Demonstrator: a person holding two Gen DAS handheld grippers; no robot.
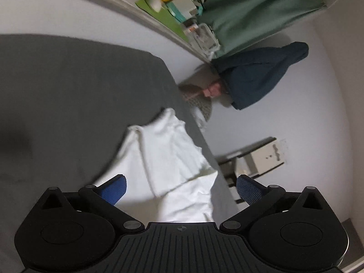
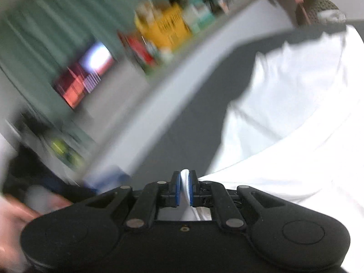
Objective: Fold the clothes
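Note:
A white garment point(image 1: 168, 159) lies crumpled on a dark grey table top point(image 1: 68, 91), near its edge. My left gripper point(image 1: 180, 188) hovers over the garment with its blue pads point(image 1: 115, 191) spread wide; no cloth is pinched between them. In the right wrist view the same white garment point(image 2: 295, 113) fills the right side. My right gripper point(image 2: 184, 187) is shut on a fold of that white cloth, which shows as a thin white strip between the blue pads point(image 2: 176, 188). This view is strongly blurred.
A shelf point(image 1: 177, 6) along the wall carries a yellow box point(image 2: 168, 27), small boxes and clutter, with a green curtain point(image 1: 261, 4) behind. A dark blue bag point(image 1: 257, 77) hangs on the wall and a small stand point(image 1: 257, 159) sits beyond the table edge. A hand point(image 2: 13, 218) shows at lower left.

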